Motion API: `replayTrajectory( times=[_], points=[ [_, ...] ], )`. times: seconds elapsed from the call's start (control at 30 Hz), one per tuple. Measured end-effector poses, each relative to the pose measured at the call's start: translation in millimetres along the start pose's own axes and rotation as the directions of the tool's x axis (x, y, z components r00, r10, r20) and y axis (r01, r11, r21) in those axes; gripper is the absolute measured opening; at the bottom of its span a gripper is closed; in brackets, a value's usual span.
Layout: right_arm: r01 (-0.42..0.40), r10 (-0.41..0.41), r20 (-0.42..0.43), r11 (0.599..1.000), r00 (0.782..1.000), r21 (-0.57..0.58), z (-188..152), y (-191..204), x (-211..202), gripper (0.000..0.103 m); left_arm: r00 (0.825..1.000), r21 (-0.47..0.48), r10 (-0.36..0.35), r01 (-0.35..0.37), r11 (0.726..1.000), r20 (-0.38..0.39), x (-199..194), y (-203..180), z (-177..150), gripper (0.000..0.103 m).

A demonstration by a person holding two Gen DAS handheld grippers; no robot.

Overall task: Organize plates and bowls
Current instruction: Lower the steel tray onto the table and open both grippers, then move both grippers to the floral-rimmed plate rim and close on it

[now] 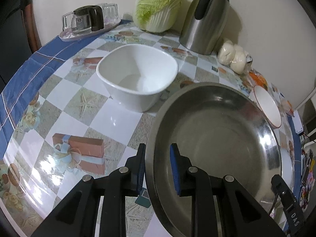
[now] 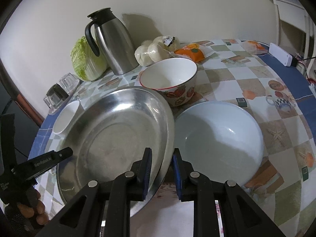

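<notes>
Steel plate (image 1: pixel 217 130) pinched at opposite rims: left tool (image 1: pixel 158 169) clamped on its near-left edge, right tool (image 2: pixel 162 173) clamped on its right edge. Held tilted above the checkered surface (image 1: pixel 69 102). Beyond its far-left rim, apart from it, a square white bowl (image 1: pixel 138 75). Behind its right side, a strawberry-patterned bowl (image 2: pixel 173 81); just right of the right tool, partly beneath the rim, a pale blue plate (image 2: pixel 219 136).
</notes>
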State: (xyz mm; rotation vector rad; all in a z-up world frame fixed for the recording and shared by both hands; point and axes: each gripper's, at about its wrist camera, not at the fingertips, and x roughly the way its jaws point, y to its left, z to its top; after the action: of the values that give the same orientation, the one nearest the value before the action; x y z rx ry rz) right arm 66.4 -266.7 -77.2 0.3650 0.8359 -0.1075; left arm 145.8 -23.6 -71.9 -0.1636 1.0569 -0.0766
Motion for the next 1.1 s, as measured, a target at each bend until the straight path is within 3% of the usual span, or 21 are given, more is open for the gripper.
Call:
replayTrajectory(
  times=[0.37,0.47,0.5,0.57,0.67,0.77,0.9,1.0,1.1],
  points=[
    [0.010,-0.010,-0.012,0.999,1.000,0.030,-1.0,-2.5,2.4,0.024,1.000,-0.008,-0.004,0.004,1.000,-0.009,0.7,5.9,-1.1,0.024],
    [0.010,-0.009,-0.017,0.999,1.000,0.035,-0.6,-2.5,1.4,0.026,1.000,0.000,-0.015,0.015,1.000,-0.014,-1.0,5.5,-1.3,0.029],
    [0.009,-0.008,-0.021,0.999,1.000,0.040,-0.2,-2.5,0.9,0.037,1.000,0.003,-0.017,0.017,1.000,-0.016,-2.3,5.2,-1.6,0.032],
    [0.005,-0.004,-0.021,0.999,1.000,0.047,0.3,-2.7,-1.0,0.052,1.000,0.010,-0.017,0.017,1.000,-0.010,-5.8,4.1,-2.3,0.049],
    [0.007,-0.007,-0.009,0.999,1.000,0.032,0.2,1.4,-5.3,0.057,1.000,0.023,-0.017,0.017,1.000,-0.003,-10.7,1.7,-3.2,0.062],
    [0.021,-0.021,0.010,1.000,1.000,0.005,0.5,6.6,-9.9,0.070,1.000,0.047,-0.003,0.003,0.999,0.000,-14.0,-2.6,-4.9,0.075],
    [0.032,-0.032,0.027,0.999,0.999,-0.018,0.2,10.6,-11.9,0.083,0.999,0.077,0.031,-0.032,0.997,0.011,-15.9,-6.0,-7.2,0.079],
    [0.039,-0.038,0.032,0.999,0.999,-0.031,-0.1,12.4,-11.4,0.087,0.999,0.086,0.048,-0.049,0.995,0.018,-16.3,-6.3,-8.3,0.088],
    [0.045,-0.043,0.036,0.998,0.998,-0.042,-0.3,13.8,-11.0,0.092,0.997,0.104,0.070,-0.072,0.992,0.026,-15.8,-8.9,-9.2,0.088]
  ],
)
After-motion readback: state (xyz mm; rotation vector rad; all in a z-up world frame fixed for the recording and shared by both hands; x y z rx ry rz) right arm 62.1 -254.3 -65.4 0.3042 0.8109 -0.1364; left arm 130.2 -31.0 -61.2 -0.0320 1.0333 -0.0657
